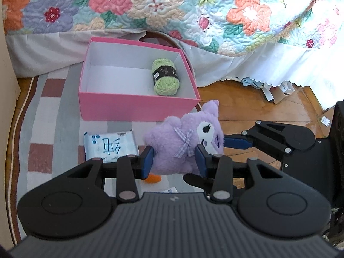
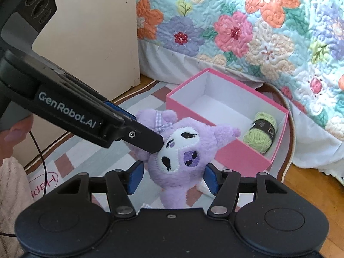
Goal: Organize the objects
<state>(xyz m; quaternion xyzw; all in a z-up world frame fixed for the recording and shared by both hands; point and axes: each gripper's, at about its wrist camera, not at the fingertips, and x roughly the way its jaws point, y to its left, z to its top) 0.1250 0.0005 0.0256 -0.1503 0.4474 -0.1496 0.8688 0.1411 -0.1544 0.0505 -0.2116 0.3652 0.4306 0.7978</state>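
The left claw squeezes a purple plush toy between its blue pads and holds it up off the striped rug. The right claw sits around the toy's lower part, but its pads stand a little apart from the fur, so it is open.

The toy hangs just in front of the pink box, near the box's right corner. The box sits on the rug, and its far side is close to the bed's flowered quilt and white skirt. To the right of the rug is bare wood floor.

The box has no lid (its inside is white). A ball of green yarn lies by its right wall, and the rest is free. A white packet lies flat on the rug near the toy.
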